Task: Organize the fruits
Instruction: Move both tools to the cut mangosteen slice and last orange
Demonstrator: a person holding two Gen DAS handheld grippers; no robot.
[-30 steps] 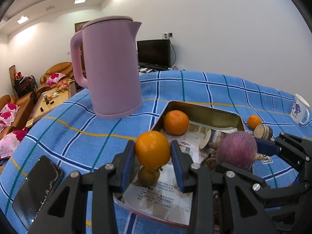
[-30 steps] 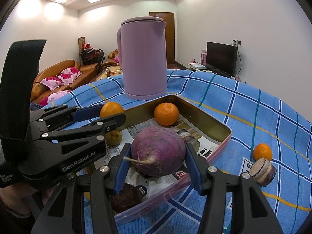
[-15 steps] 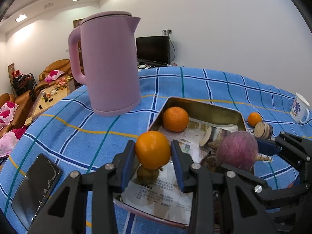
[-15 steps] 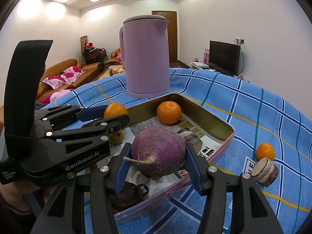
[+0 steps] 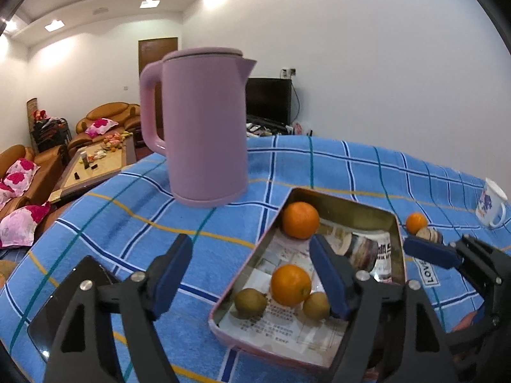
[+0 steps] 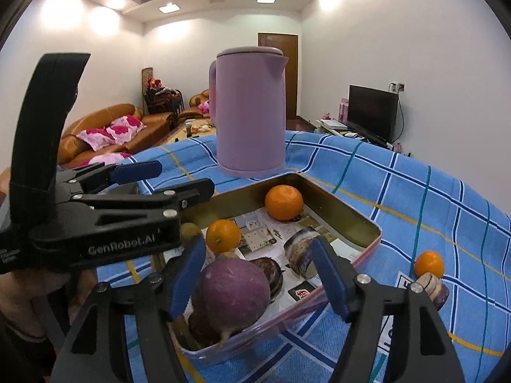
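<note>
My left gripper (image 5: 252,271) is opening above the near left edge of the metal tray (image 5: 345,201), with nothing pressed between its blue pads. An orange (image 5: 290,284) lies in the tray below it, between two brown kiwis (image 5: 250,300). A second orange (image 5: 300,220) sits at the tray's far end. My right gripper (image 6: 258,277) is opening too. The purple turnip (image 6: 230,293) rests in the tray's near corner between its fingers, close to the left pad and apart from the right one. In the right wrist view my left gripper (image 6: 166,180) shows at the left.
A tall pink kettle (image 5: 204,127) stands on the blue checked cloth behind the tray. A small orange (image 6: 429,263) and a striped round thing (image 6: 431,287) lie on the cloth right of the tray. A white mug (image 5: 491,204) is far right, a dark phone (image 5: 48,319) near left.
Both grippers were shut, the left on the orange and the right on the turnip. Their jaws have spread, and both fruits now lie lower, in the tray.
</note>
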